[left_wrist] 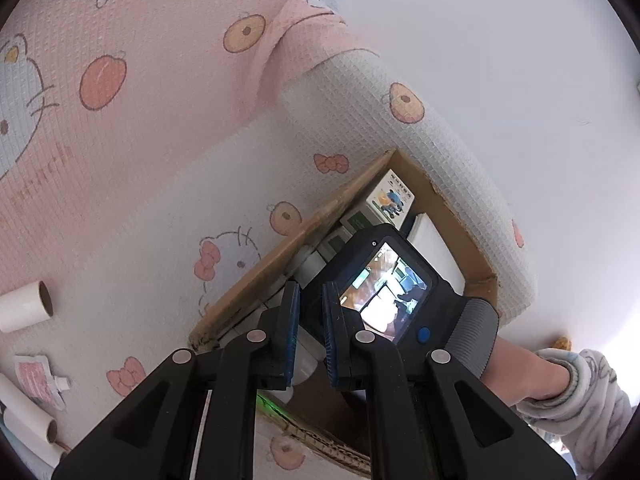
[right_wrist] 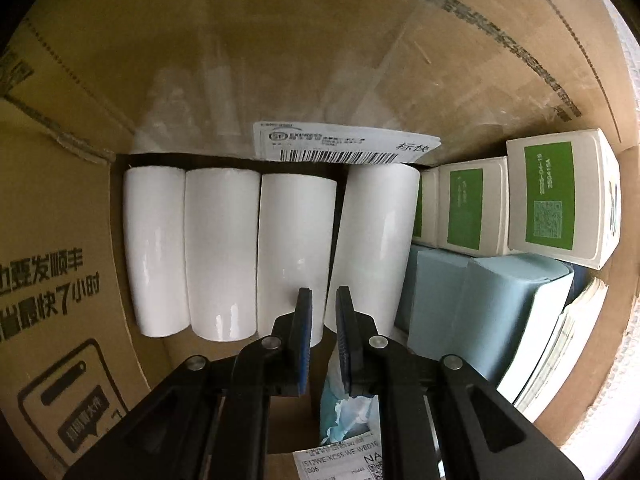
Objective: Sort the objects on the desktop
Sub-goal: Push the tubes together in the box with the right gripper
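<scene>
In the left wrist view, the left gripper (left_wrist: 311, 328) fills the lower centre of the frame, its blue-padded jaws parted by a narrow gap with nothing between them. Beyond it, right of centre, sits the cardboard box (left_wrist: 456, 216), open at the top, resting on a pink and white cartoon-print cloth (left_wrist: 152, 128). The right gripper (left_wrist: 384, 284), seen from behind with its small lit screen, reaches down into the box; its fingers are hidden here. A sleeved arm (left_wrist: 568, 384) enters from the lower right. At the left edge lie loose white tubes (left_wrist: 24, 306) and a small pink pouch (left_wrist: 38, 380) on the cloth.

In the right wrist view, the camera is inside the cardboard box (right_wrist: 72, 216). The right gripper (right_wrist: 324, 320) at lower centre has its jaws slightly apart and grasps nothing. Four white rolls (right_wrist: 222, 252) lie side by side across the middle, the fourth tilted. To the upper right stand green-labelled white cartons (right_wrist: 556, 196), with a pale blue pack (right_wrist: 480, 304) below them. A shipping label (right_wrist: 344, 142) sits above the rolls, and a crumpled blue-white wrapper (right_wrist: 348, 416) lies under the fingers.
</scene>
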### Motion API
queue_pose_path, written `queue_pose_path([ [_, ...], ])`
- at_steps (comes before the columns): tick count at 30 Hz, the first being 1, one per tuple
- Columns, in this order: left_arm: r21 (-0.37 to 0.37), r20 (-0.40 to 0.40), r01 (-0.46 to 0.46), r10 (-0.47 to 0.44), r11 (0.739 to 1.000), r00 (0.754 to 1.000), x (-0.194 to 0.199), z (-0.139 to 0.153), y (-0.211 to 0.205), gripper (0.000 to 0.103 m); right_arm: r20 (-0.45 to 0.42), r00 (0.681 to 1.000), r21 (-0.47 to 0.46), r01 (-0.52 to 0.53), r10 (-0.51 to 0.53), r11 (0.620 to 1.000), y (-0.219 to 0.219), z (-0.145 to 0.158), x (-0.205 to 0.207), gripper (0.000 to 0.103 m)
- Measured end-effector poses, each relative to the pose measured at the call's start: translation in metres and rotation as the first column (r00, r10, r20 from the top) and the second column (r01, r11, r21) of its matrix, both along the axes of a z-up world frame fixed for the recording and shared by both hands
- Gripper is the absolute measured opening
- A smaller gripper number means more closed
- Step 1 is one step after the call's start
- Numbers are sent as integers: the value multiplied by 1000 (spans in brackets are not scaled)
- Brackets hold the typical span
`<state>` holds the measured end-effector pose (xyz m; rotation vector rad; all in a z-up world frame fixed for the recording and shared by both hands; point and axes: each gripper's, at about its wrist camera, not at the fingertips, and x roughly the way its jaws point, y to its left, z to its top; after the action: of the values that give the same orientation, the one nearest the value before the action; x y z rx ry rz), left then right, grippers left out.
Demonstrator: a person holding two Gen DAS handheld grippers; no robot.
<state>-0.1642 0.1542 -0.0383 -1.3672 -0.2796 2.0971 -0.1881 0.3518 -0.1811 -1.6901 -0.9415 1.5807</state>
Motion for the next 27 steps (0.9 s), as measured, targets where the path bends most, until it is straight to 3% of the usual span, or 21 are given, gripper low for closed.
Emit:
queue_pose_path([
  [6,-41,-32,-1,-1,999,999,2,5,-1,12,23,1000,47,-13,12,999,-5,1,4,7],
  [9,-34,-35,-2,1,999,999,2,8,-3,12,9,1000,17,21,-21,1000,-3,3,6,7],
  [14,-31,-30,-11,10,999,1000,-3,9,-1,12,-6,990,-196,135,-139,971,0,14,17,7],
  [19,-29,-19,0,0,1000,1000,-3,8,3,12,34,981,-154,195,-192,969,24,11,31,7],
  [27,-29,13,0,0,1000,1000,-4,4,8,12,47,982,-150,189,-184,970,22,15,19,7],
])
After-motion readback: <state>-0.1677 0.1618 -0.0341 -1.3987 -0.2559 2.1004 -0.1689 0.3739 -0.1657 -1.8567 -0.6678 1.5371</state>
